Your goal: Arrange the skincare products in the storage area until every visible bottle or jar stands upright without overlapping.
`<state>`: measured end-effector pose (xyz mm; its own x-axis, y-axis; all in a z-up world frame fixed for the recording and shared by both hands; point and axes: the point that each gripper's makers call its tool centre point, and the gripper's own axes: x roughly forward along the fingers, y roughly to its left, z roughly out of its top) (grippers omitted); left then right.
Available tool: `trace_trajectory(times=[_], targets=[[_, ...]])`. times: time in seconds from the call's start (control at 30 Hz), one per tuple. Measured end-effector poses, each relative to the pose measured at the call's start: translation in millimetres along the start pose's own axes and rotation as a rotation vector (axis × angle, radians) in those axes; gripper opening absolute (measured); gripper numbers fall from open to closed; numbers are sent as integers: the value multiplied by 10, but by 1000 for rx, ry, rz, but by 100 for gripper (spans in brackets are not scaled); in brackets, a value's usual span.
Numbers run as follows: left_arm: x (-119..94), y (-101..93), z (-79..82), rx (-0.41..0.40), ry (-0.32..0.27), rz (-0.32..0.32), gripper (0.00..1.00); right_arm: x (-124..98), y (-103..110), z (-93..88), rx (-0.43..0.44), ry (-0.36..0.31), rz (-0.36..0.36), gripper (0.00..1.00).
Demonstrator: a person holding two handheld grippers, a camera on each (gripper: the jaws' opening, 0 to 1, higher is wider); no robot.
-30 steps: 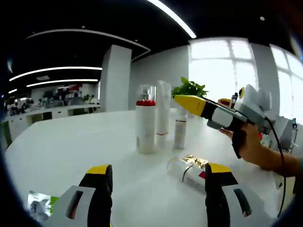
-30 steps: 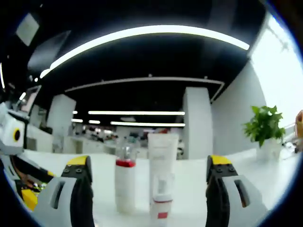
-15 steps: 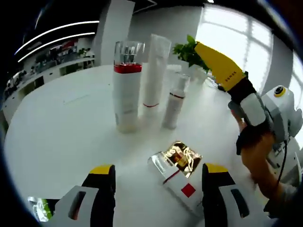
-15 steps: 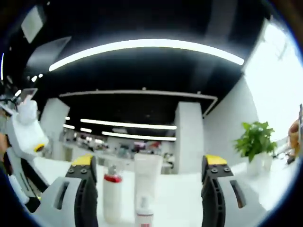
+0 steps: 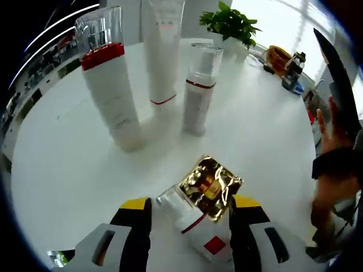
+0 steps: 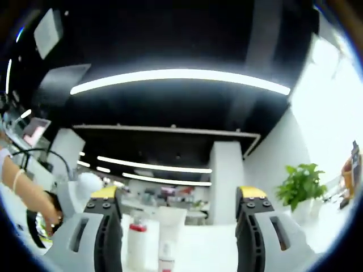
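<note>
A bottle (image 5: 195, 226) with a clear cap over a gold top and a red square on its white body lies on its side on the white table (image 5: 62, 164). My left gripper (image 5: 191, 205) is open, one jaw on each side of this bottle. Behind it stand a white bottle with a red band (image 5: 113, 90), a tall white tube (image 5: 163, 51) and a small clear-capped bottle (image 5: 197, 93). My right gripper (image 6: 178, 195) is open and empty, raised and pointing toward the ceiling. In the left gripper view one of its fingers (image 5: 339, 85) shows at the right, above a hand (image 5: 334, 170).
A potted plant (image 5: 229, 22) stands at the table's far edge, with an orange cable and small items (image 5: 281, 59) beside it. In the right gripper view the red-banded bottle (image 6: 135, 243) and the tube (image 6: 170, 229) show low down, the plant (image 6: 300, 184) to the right.
My left gripper has dropped and come forward, so its jaws now flank the lying bottle and stand closer together. My right gripper has lifted and tilted upward.
</note>
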<state>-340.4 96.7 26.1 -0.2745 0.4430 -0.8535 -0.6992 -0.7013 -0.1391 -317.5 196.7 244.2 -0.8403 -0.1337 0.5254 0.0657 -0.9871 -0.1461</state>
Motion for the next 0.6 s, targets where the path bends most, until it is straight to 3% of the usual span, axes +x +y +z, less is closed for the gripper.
trace_trajectory(times=[0.07, 0.17, 0.4, 0.6], targets=[[-6, 17, -9, 10, 26, 17, 41, -39, 49, -5, -9, 30, 25, 79], [2, 45, -7, -6, 42, 16, 35, -113, 142, 58, -13, 37, 69, 79], [-2, 99, -23, -50, 47, -3, 30, -186, 286, 268, 14, 17, 118, 76], [-111, 241, -74, -66, 57, 31, 20, -227, 438, 195, 34, 61, 155, 74]])
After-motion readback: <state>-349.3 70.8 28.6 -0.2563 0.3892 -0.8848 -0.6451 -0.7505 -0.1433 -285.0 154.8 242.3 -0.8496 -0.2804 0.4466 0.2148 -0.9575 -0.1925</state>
